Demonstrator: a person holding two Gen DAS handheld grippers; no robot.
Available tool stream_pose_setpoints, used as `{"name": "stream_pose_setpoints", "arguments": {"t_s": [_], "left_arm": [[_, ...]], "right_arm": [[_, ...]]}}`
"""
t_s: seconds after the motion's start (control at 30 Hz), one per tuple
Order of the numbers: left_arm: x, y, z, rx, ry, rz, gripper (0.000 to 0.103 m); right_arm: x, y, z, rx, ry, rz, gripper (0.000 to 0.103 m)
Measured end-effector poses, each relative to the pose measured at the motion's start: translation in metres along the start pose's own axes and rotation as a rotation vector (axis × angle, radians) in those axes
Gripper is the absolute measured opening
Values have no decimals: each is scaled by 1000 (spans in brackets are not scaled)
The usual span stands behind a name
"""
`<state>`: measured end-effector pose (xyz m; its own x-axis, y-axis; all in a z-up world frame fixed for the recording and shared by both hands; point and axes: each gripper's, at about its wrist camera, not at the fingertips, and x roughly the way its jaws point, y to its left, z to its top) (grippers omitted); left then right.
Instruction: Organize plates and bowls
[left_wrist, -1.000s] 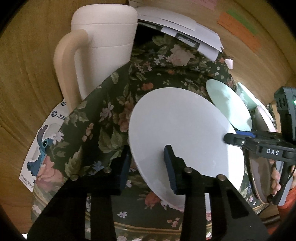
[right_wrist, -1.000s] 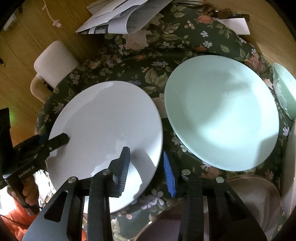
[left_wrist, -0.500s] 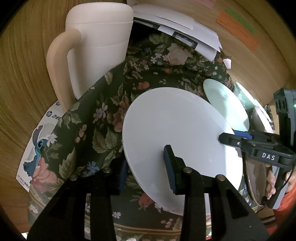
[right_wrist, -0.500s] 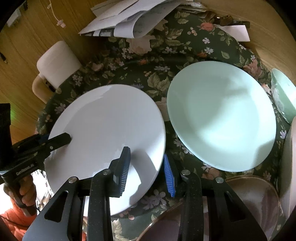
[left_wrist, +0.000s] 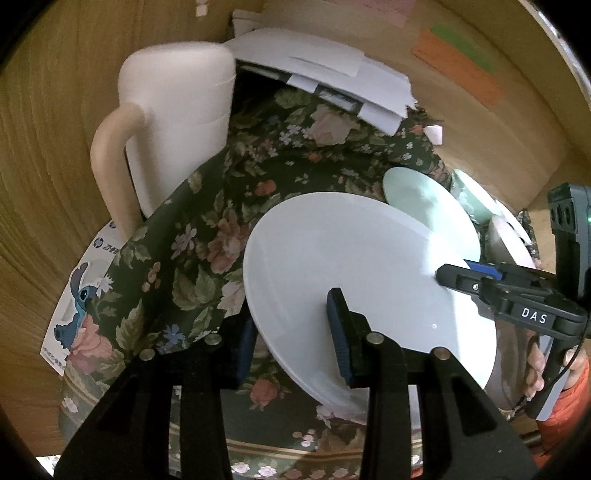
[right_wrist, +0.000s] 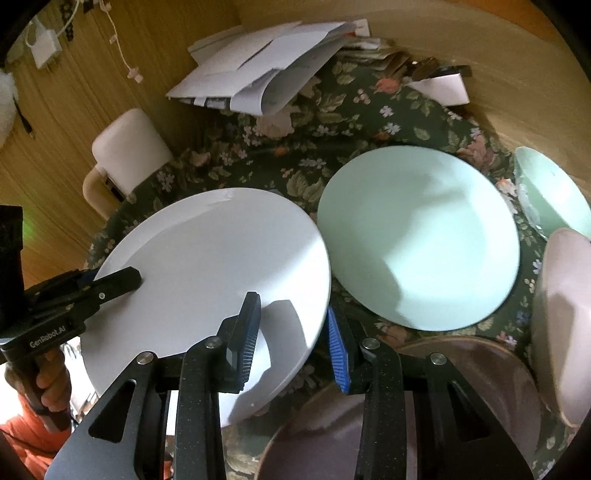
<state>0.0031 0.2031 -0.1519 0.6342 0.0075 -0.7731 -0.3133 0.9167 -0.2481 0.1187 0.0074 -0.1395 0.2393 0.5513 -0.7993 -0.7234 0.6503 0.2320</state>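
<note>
I am straddling the white plate's (left_wrist: 354, 280) rim with both claws, left gripper (left_wrist: 291, 332) and right gripper (right_wrist: 291, 332), fingers spread, not clamping; only the right wrist view is revealing the brown plate (right_wrist: 461, 398).

Black grippers, blue ribbed pads (right_wrist: 334, 341), silver screws, orange sleeve (left_wrist: 565, 413)

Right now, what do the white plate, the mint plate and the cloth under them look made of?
White plate: glazed ceramic or opal glass by its look, with a soft sheen and a bright rim highlight; could be melamine.
Mint plate: likely the same sort of ware, smooth pale green with a glossy reflection.
Cloth: woven fabric, matte, printed with flowers on dark green, with folds near the papers.
</note>
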Motion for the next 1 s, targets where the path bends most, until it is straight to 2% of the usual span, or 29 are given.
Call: {"name": "stream_pose_setpoints", "arguments": {"t_s": [0.6,1.0], "left_arm": [[-23,-62,8,108,-61,-60,36],[-27,-105,-5,178,-69,-101,37]], "right_arm": [[-67,-28,-30,75,-146,-49,32],[-100,-51,-62,141,-204,-83,32]]}}
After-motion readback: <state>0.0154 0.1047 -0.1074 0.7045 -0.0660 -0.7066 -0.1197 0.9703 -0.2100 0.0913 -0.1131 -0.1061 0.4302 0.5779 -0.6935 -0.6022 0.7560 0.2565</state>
